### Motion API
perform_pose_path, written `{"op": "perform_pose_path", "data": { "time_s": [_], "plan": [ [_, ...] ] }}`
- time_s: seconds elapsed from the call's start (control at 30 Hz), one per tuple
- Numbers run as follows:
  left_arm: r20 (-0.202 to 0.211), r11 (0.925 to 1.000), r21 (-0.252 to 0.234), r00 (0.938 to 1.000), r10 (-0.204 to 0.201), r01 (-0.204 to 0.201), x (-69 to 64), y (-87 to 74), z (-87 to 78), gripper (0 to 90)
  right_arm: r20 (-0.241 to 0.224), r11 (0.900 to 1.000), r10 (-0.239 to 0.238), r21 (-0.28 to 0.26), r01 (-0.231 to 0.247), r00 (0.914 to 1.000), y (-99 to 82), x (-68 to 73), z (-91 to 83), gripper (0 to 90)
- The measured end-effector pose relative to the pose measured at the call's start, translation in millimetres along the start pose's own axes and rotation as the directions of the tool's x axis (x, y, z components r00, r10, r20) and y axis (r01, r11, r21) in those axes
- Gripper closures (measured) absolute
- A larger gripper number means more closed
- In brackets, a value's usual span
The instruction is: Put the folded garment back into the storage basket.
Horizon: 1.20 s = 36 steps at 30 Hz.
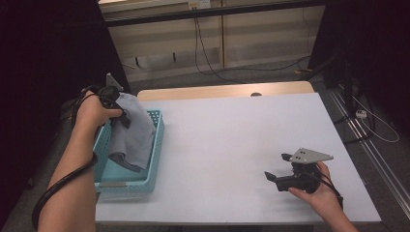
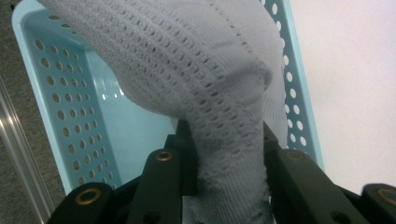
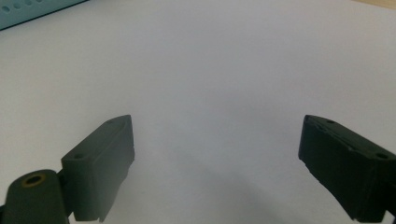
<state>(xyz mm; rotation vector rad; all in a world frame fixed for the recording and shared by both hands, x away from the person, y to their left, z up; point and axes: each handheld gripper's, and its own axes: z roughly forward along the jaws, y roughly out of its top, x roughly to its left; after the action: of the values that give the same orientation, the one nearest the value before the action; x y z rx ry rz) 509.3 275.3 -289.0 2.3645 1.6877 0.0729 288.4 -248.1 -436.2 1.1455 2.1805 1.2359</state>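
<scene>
Table (image 1: 232,145) white, bare at centre. Basket (image 1: 155,145) light blue, perforated, at left edge. Cloth (image 1: 133,133) grey open knit, draped over basket, lower end inside on floor. Looks light, soft, floppy; bunches and sags, likely snags on holes. Best grip: gathered fold, not single layer. Left gripper (image 2: 229,154) clamped on bunched cloth above basket. Right gripper (image 3: 217,154) jaws wide apart, empty, low over bare table, well apart.
</scene>
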Motion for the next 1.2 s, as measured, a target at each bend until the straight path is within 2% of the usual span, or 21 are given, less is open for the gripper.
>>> {"op": "perform_pose_path", "data": {
  "time_s": [0.4, 1.2],
  "plan": [
    [0.003, 0.9999, 0.008, 0.9999, 0.015, -0.015, -1.3, -4.9, 1.9, 71.6, 0.001, 1.0000, 0.001, 0.000, -0.001, 1.0000, 0.3, 0.5, -0.3, 10.6],
    [0.013, 0.9997, 0.017, 0.9997, 0.020, -0.020, -6.1, -11.1, 1.4, 71.7, -0.002, 1.0000, -0.002, -0.001, 0.002, 1.0000, 0.6, 1.1, -0.5, 10.6]
  ]
}}
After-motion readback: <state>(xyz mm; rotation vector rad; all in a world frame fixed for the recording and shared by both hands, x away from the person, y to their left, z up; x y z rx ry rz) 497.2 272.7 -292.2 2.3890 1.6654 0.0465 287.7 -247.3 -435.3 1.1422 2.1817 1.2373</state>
